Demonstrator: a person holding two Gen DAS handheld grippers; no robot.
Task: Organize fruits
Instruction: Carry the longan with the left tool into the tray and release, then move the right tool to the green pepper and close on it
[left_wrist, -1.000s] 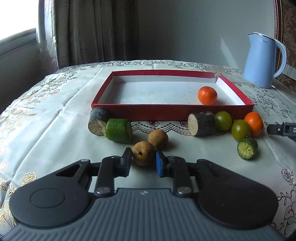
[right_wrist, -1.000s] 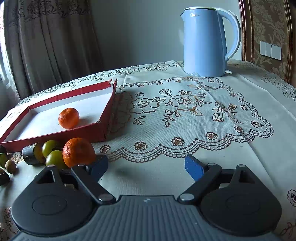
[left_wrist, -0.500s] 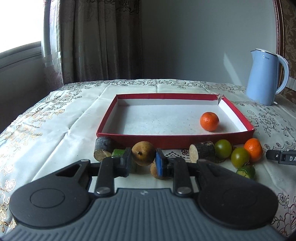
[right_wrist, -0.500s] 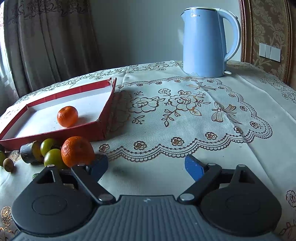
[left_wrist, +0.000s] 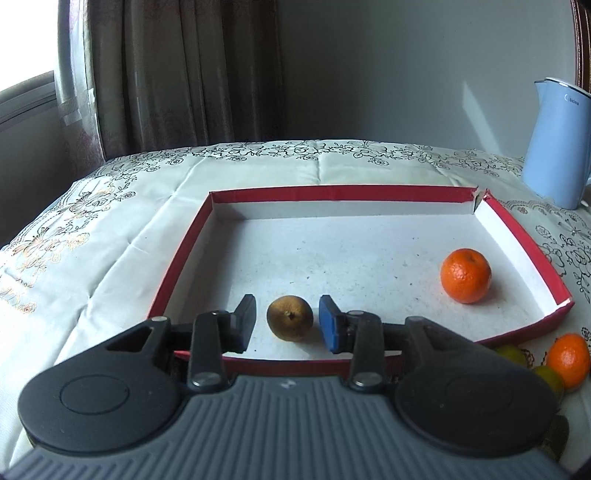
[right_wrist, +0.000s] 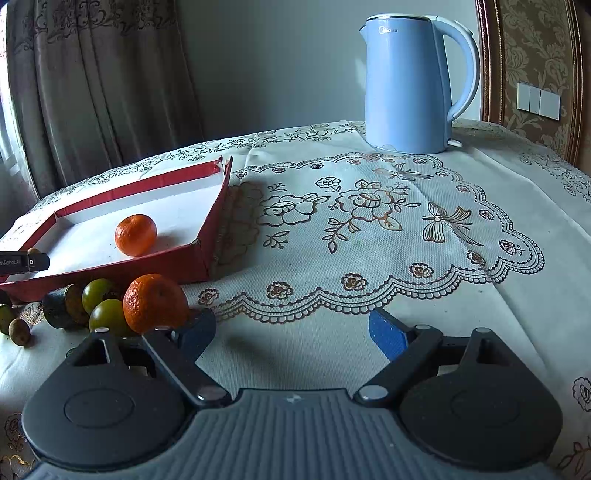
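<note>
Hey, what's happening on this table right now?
A person is sorting fruit into a red tray. The left tool has just opened its jaws around a small brown fruit, which now sits in the tray near an orange. The right tool hangs open beside the fruit still outside.

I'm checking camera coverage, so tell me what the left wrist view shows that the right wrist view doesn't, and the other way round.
Only the left wrist view: the small brown round fruit lying in the tray, unpinched, between the left tongs, whose jaws have just been opening.

Only the right wrist view: the open, empty right tongs and a dark cut cylinder piece.

Both: the red-rimmed white tray, the orange mandarin inside it, and the light blue electric kettle.
</note>
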